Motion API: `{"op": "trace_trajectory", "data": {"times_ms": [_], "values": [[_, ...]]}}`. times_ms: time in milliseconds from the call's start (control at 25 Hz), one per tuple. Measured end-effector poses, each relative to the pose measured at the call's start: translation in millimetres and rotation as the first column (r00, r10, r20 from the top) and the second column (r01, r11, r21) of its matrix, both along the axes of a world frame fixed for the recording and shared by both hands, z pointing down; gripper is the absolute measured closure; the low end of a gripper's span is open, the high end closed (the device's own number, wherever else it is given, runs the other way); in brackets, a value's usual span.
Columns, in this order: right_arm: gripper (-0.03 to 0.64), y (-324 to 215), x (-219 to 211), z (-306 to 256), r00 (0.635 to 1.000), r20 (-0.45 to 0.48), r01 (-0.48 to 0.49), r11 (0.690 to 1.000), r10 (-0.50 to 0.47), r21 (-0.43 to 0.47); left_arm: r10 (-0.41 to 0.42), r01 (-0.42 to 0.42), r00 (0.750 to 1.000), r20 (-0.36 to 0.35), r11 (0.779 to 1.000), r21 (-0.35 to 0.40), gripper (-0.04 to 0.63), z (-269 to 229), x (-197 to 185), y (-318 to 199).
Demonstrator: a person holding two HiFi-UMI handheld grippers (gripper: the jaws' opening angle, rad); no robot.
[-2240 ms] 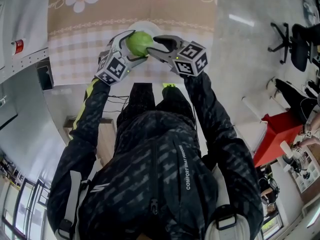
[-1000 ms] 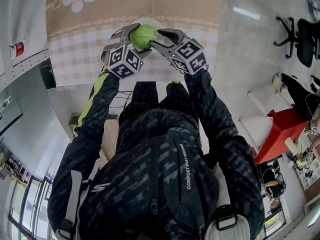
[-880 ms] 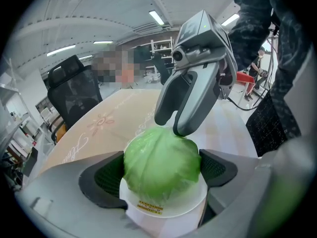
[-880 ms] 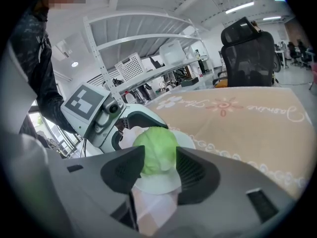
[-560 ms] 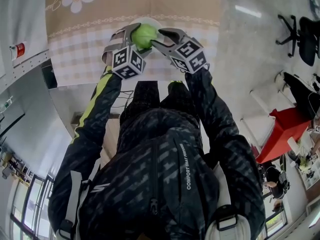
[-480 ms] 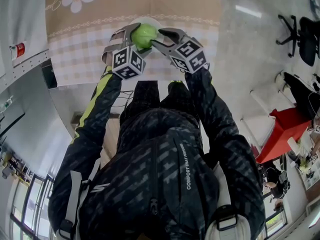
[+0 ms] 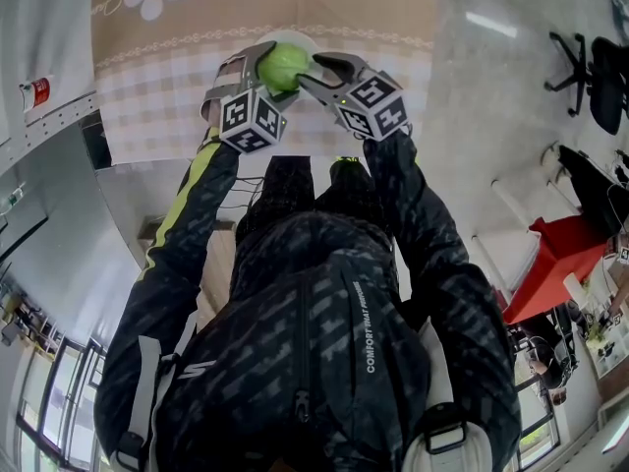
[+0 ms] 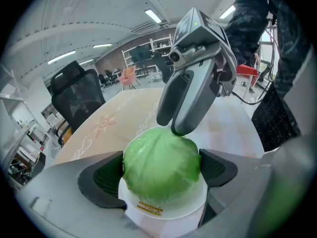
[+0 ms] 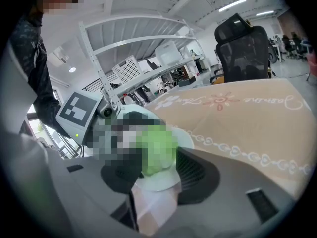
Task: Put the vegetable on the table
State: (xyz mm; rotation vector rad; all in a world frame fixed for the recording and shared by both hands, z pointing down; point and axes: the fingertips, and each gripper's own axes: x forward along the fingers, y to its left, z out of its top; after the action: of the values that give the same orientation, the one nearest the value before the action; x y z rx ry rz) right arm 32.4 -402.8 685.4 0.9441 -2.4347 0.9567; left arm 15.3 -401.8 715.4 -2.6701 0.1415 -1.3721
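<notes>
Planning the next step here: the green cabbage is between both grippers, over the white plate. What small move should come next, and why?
Probably lift the round green cabbage a little with both grippers together, then carry it sideways over the beige tablecloth. The left gripper and the right gripper both clamp it, and it is over the round white plate, not the cloth.

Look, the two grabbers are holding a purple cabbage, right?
Not quite. The cabbage is green, not purple; the left gripper view shows it clearly. The rest is right: the left gripper and the right gripper both hold it.
</notes>
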Motion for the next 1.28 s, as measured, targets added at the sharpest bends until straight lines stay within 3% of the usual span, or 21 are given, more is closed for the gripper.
{"op": "trace_trajectory", "data": {"times_ms": [240,400,640,840,1000,1080,1160,1200,1280], "values": [[0.440,12.3,32.1,-1.3,1.000,-0.008,0.000,1.000,0.000,0.010,0.030,-0.028,0.999,-0.031,0.998,0.051,0.132,-5.4,32.5,13.8],[0.442,-0.6,0.7,-4.6,1.000,-0.019,0.001,1.000,0.000,0.018,0.022,-0.018,0.999,-0.046,0.997,0.076,0.132,-9.4,-1.6,2.5],[0.442,-1.8,1.5,-14.6,1.000,-0.006,-0.021,0.999,0.021,0.028,-0.004,0.016,0.997,-0.083,0.990,0.143,0.141,-23.3,-6.7,-0.9],[0.443,1.8,0.1,-27.7,0.999,0.026,-0.021,0.999,0.020,0.030,-0.033,0.047,0.994,-0.104,0.990,0.132,0.141,-31.2,-15.2,2.4],[0.443,5.9,-0.3,-41.5,0.998,0.053,-0.016,0.999,0.014,0.041,-0.099,0.124,0.979,-0.176,0.983,0.134,0.149,-59.1,-18.8,-4.3],[0.443,10.8,-1.2,-48.2,0.996,0.086,-0.016,0.999,0.014,0.029,-0.120,0.153,0.971,-0.206,0.977,0.152,0.249,-73.1,-20.4,-6.2],[0.443,15.0,-1.6,-54.5,0.994,0.108,-0.012,1.000,0.009,0.024,-0.142,0.184,0.963,-0.229,0.967,0.177,0.281,-91.5,-19.5,-7.9],[0.443,16.6,-1.4,-57.5,0.994,0.112,-0.009,1.000,0.006,0.026,-0.153,0.203,0.957,-0.248,0.961,0.190,0.331,-100.3,-19.2,-8.6],[0.499,19.3,-1.7,-64.4,0.994,0.113,0.002,0.999,-0.006,0.037,-0.179,0.251,0.936,-0.304,0.943,0.218,0.398,-117.3,-21.1,-10.4]]}}
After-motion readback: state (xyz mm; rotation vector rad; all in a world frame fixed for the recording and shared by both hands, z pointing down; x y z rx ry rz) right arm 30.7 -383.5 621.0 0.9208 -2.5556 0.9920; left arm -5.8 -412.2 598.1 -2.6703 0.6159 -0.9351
